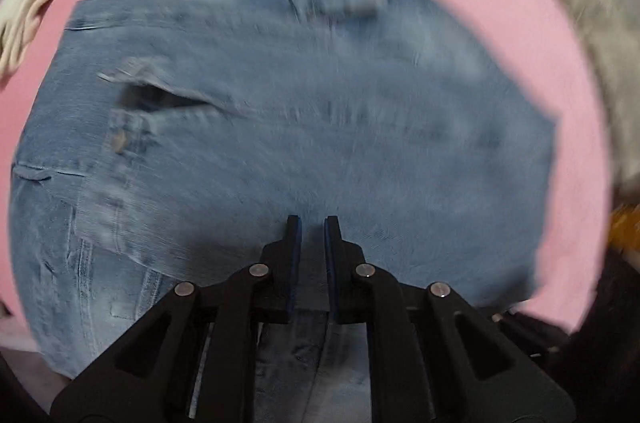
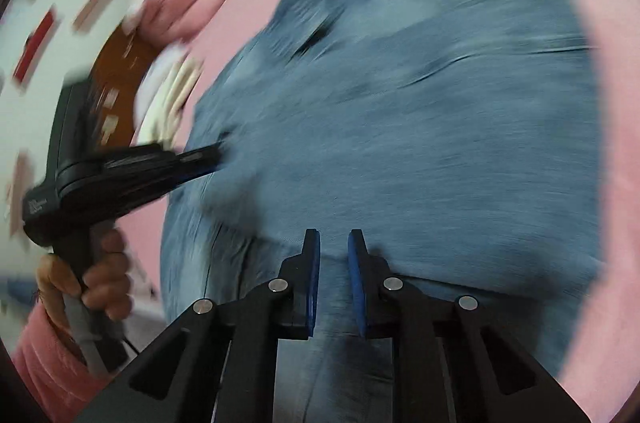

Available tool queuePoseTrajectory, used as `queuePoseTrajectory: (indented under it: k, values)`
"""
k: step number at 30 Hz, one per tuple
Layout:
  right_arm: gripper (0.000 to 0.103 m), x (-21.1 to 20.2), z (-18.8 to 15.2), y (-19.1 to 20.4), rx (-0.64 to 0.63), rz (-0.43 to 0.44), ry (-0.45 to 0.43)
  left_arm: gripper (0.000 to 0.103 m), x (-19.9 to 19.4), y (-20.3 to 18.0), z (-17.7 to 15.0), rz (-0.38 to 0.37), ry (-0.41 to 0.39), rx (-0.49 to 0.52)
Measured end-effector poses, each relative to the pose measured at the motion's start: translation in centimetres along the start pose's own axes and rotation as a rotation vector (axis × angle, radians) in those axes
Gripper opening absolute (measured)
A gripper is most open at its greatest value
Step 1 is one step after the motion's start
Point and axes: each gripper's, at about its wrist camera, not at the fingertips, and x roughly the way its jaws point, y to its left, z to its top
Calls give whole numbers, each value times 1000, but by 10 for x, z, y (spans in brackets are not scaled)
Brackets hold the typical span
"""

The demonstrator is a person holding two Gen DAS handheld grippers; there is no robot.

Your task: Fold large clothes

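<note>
A pair of blue denim jeans (image 1: 304,127) lies spread on a pink sheet (image 1: 532,35), with a pocket and a button at the left. It also shows in the right wrist view (image 2: 420,143), blurred. My left gripper (image 1: 312,223) hovers over the near part of the jeans with a narrow gap between its fingers and nothing between them. In the right wrist view the left gripper (image 2: 216,153) touches the left edge of the jeans. My right gripper (image 2: 334,235) is over the near edge of the jeans, its fingers slightly apart and empty.
Folded cream and white cloth (image 1: 32,3) lies at the far left of the pink sheet; it also shows in the right wrist view (image 2: 172,91). A grey blanket (image 1: 592,35) lies at the right. A wall with pictures (image 2: 48,23) is at the left.
</note>
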Motion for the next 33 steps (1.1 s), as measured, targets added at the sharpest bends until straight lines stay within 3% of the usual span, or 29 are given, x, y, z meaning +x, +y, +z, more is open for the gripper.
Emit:
queuePoseTrajectory:
  k: [3,5,8,9,11,12,13,15,16,17,20,22,25,26,31,33]
  values:
    - [7,17,7,-5,-20,-51,50,8,16,6,-2,126,-17,2]
    - [3,4,9,-26,24,-75,1,8,19,26,2,210,-1,-62]
    - [0,-28,3,-75,106,-191,-85,3,19,62,8,263,-1,-150]
    - [0,-39,-2,-96,154,-179,-112,1,19,70,9,288,-9,-161]
    - [0,-62,-13,-129,248,-219,-151,1,22,82,10,226,10,-196]
    - [0,-70,-17,-137,283,-281,-157,1,21,79,8,234,13,-188]
    - [0,-79,-20,-141,307,-404,-152,1,20,74,7,254,13,-164]
    - [0,-88,-25,-136,324,-418,-178,1,15,59,3,299,6,-117]
    - [0,-91,-26,-130,344,-422,-196,1,12,55,1,284,4,-116]
    - [0,-93,-26,-122,357,-403,-217,1,6,49,-2,239,-2,-127]
    - [0,-91,-16,-78,290,-248,-301,1,-13,22,-5,-13,-10,-155]
    - [0,-60,-2,-44,222,-111,-248,1,-15,2,-6,-96,-3,-135]
    - [0,9,17,-12,186,-12,-84,1,-8,-30,1,-103,-5,-76]
    - [0,21,21,-7,178,-1,-67,1,-6,-41,5,-86,-9,-60]
    - [0,27,63,-33,204,93,-94,1,8,-35,34,-15,-51,-50]
    - [0,10,82,-62,165,-20,-149,1,8,-16,41,-57,-75,-95]
